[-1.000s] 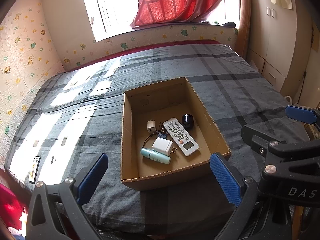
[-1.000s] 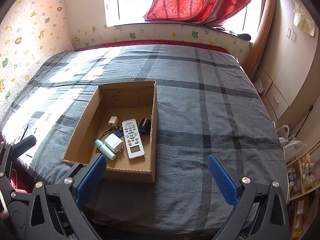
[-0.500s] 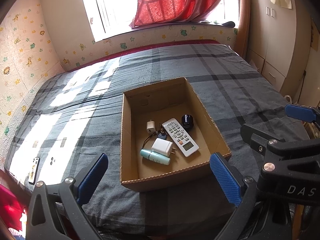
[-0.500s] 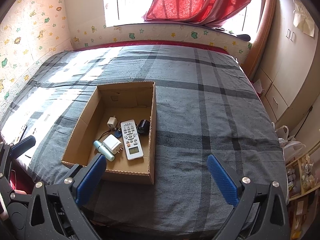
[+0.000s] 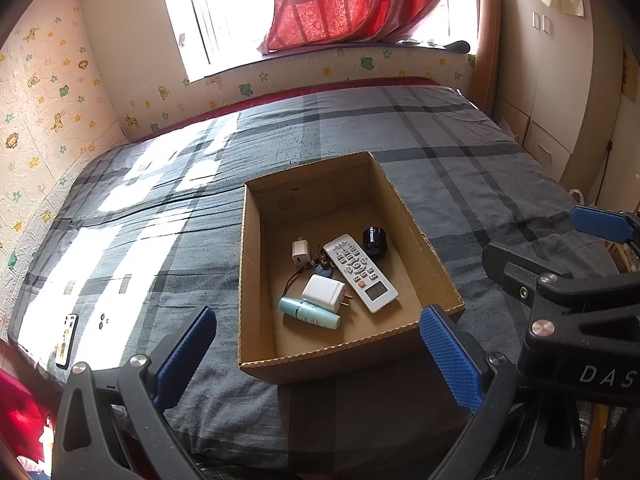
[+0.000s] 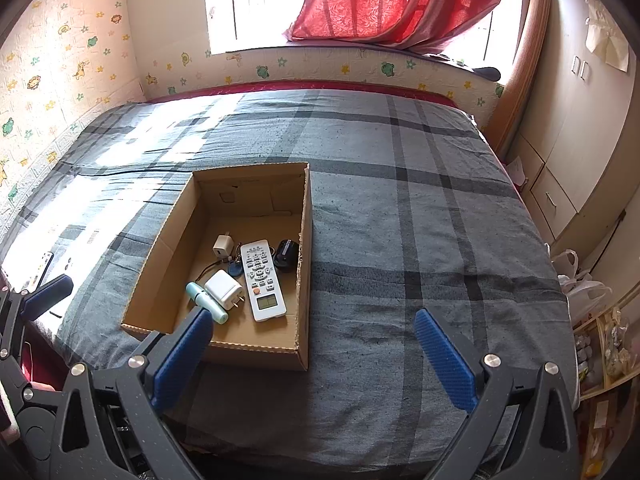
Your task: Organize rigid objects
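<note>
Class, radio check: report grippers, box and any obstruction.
Left gripper open, empty. Right gripper open, empty. Cardboard box holds remote, chargers, tube. Nothing in the way.

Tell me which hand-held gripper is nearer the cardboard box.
Left. The left hand-held gripper hangs open right at the cardboard box near wall, centred on it. The right hand-held gripper, also open, sits off toward the box's right corner.

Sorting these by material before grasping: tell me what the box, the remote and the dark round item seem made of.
Box: corrugated cardboard, matte brown, with fluted cut edges.
Remote: probably hard plastic, smooth white shell with a small grey screen.
Dark round item: glossy, near-black; it catches highlights, so plastic or glass, unclear which.
</note>
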Demonstrator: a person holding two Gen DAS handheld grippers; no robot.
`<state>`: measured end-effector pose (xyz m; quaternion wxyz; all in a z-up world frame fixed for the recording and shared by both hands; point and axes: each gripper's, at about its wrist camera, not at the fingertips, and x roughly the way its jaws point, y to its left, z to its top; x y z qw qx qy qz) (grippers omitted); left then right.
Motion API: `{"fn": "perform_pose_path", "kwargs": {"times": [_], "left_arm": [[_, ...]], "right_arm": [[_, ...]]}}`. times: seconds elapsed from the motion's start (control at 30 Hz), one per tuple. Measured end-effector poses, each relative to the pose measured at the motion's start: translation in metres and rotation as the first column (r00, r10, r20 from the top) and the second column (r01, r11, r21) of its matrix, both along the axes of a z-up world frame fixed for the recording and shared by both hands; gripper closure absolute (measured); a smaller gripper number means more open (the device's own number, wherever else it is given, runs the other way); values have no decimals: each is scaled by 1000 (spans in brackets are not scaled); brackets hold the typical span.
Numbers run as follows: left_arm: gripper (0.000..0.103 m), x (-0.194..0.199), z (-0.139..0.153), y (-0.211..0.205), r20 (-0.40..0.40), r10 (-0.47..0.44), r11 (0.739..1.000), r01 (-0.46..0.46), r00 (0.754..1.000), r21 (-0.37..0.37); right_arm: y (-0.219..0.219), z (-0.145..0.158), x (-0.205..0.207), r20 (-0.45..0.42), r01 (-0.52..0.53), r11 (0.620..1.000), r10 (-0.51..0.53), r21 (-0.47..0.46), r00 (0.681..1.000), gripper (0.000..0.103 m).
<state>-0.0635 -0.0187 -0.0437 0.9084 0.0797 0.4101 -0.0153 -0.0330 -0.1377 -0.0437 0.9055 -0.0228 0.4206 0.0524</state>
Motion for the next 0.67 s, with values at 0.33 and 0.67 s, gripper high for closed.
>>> {"fn": "perform_pose_path", "kwargs": {"times": [0.33,0.67], "left_arm": [[0,2,-2,0,-4,1,1000,-1,1000,1],[0,3,-4,-2,1,0,1000,0,1000,5]], "right_arm": [[2,-1,2,-5,1,1000,-1,3,1000,0],[2,-2,3,-7,2,1000,-2,7,1000,0]]}}
